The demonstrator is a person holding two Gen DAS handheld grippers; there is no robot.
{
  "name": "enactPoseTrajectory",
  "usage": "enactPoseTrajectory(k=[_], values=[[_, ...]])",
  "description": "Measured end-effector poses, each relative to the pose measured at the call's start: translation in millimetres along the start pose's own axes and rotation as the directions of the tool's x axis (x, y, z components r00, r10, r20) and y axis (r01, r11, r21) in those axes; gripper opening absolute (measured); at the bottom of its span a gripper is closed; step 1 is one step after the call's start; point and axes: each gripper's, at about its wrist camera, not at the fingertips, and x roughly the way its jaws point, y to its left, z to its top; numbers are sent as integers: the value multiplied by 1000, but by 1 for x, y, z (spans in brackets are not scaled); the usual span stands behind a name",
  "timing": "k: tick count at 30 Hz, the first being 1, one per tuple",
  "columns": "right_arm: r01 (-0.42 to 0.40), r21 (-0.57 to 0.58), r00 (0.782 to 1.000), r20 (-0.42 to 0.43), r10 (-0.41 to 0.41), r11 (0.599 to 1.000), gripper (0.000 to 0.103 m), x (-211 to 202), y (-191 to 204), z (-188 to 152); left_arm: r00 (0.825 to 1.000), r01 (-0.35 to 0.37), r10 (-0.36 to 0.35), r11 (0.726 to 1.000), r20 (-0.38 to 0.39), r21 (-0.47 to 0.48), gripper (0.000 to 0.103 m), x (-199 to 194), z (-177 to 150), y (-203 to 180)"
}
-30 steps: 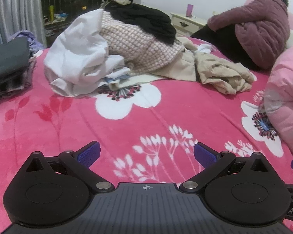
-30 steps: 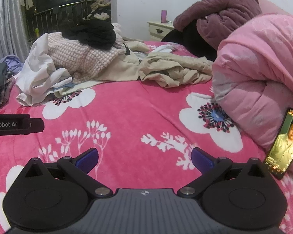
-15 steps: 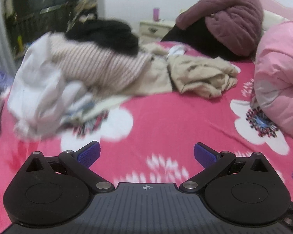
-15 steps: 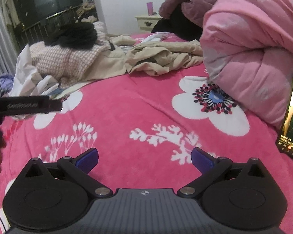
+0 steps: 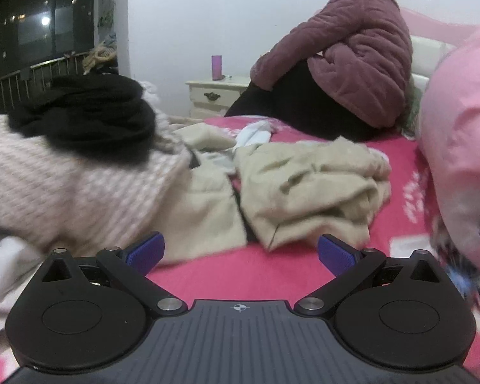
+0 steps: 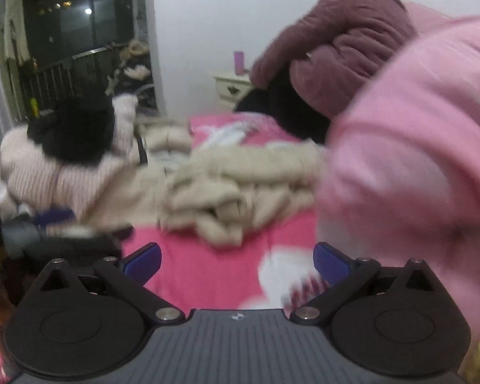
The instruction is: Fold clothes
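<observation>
Both grippers nearer beige garment [image 5: 307, 185], jaws apart, empty

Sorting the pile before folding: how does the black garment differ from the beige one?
The black garment sits atop the pink-white knit; the beige garment lies directly on the pink bedspread. The black one is bunched in a compact mound; the beige one sprawls wider in loose folds. Both are unfolded, and neither claw touches them.
</observation>
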Motion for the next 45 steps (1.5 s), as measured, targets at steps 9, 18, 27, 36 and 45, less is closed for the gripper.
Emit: enactPoseTrajectory(k=[9,18,27,36,45], values=[[38,285,981,-191,17,958,100,184,-34,93,999,26,-26,1000,-31,-8,102,84,29,-12],[191,498,939,-344,-10,846,103,275,-76,78,992,69,-73,997,-107,-39,68,110,24,-19],[208,416,955,-282,-92,885,35,250,-66,87,989,95,-99,995,-111,-36,18,101,28,-33],[56,204,998,-33,-51,977,23,169,-22,103,985,170,-171,984,-30,-47,13,39,35,-16],[-169,124,981,122,154,978,22,33,15,83,957,290,-289,956,39,-40,12,-78,14,23]])
